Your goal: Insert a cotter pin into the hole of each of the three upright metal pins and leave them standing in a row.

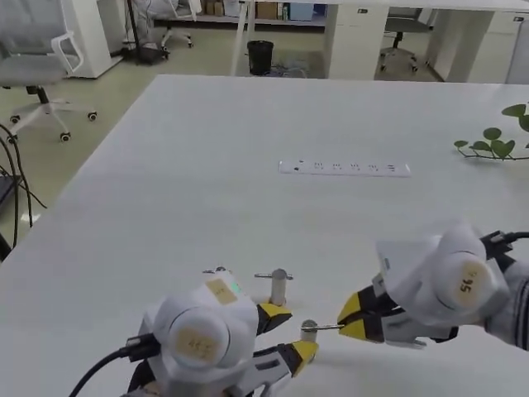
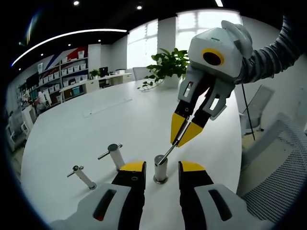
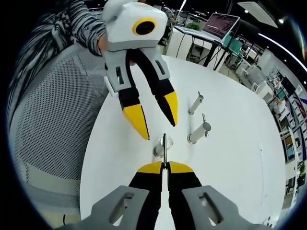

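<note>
**Head view:** right gripper (image 1: pixel 342 324), jaws clamping cotter pin (image 1: pixel 322 327), its tip at the head of the nearest metal pin (image 1: pixel 309 333) on the tabletop (image 1: pixel 248 165).

**Left gripper view:** left gripper (image 2: pixel 161 166), jaws spread, flanking that pin w/o contact. Mid pin (image 2: pixel 115 157) and far pin (image 2: pixel 84 176) each carry a cotter.

**Right gripper view:** cotter approx. in line w/ the pin head; hole not discernible.

**Risk:** the pin is unheld, so an off-axis push could topple it.
</note>
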Available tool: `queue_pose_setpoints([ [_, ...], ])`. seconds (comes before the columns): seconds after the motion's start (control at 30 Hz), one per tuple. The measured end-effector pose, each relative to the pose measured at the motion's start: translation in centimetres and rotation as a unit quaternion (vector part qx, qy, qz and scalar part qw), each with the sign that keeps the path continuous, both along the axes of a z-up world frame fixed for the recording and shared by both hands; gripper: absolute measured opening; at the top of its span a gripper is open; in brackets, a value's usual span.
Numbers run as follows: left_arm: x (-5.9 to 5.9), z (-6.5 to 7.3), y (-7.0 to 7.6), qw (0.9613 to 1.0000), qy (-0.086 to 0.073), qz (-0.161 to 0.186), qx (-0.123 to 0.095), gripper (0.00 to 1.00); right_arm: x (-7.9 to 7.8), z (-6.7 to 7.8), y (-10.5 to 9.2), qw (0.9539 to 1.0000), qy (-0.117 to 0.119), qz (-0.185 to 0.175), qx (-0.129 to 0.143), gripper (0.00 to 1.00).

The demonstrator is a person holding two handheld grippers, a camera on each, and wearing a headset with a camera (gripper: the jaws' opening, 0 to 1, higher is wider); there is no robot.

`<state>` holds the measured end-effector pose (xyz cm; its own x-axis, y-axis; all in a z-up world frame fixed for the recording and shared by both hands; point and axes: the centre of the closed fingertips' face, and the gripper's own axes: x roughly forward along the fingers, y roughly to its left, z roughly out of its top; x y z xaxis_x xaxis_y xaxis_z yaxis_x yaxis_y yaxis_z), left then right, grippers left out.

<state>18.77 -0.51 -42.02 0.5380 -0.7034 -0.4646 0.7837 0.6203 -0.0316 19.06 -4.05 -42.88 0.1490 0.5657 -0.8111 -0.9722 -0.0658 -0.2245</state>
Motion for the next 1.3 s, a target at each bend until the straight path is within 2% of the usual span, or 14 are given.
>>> queue_pose_setpoints([
  [0.2,0.3,-0.7,0.0,0.9999,0.003,0.003,0.013,0.26,0.0,-0.2,0.0,1.0,-0.002,0.001,0.0,0.0],
  [0.33,0.2,-0.8,-0.4,0.9999,0.0,0.001,0.015,0.25,0.0,-0.6,-0.3,1.0,-0.004,-0.001,-0.003,0.0],
  [0.57,0.4,-0.8,-0.8,0.9999,-0.001,-0.002,0.016,0.16,-0.1,-1.2,-0.6,1.0,0.0,-0.007,0.0,0.0],
  [1.3,0.5,-1.3,-0.7,0.9998,0.009,-0.002,0.02,0.2,0.6,-2.3,-0.6,0.9996,-0.01,-0.017,0.018,0.0],
])
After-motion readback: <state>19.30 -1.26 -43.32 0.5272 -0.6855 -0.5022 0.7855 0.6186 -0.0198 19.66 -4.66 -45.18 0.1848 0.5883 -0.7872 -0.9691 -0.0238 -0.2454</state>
